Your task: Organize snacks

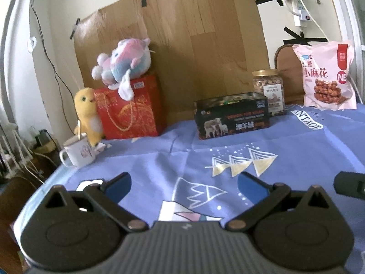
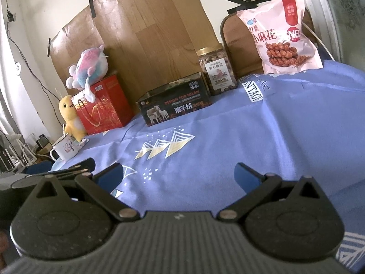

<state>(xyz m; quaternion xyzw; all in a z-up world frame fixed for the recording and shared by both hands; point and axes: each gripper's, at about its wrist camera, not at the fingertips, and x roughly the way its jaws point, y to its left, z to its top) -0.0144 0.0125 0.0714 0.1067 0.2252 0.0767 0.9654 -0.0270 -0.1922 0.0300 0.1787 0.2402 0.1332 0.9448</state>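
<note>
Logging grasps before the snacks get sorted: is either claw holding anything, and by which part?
Nothing is held. The left claw and right claw are both open over the blue cloth.

One snack bag (image 1: pixel 326 75), one nut jar (image 1: pixel 269 89), two boxes (image 1: pixel 232 118) apparently, two plush toys (image 1: pixel 123 61), one mug (image 1: pixel 77 153).

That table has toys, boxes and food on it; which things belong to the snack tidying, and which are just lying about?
Part of the job:
- pink snack bag
- jar of nuts
- black box, probably, open-topped with wrappers seemingly inside
- both hand-held grippers, left and right, open and empty

Just lying about:
- red gift bag
- pastel plush
- yellow plush
- white mug
</note>
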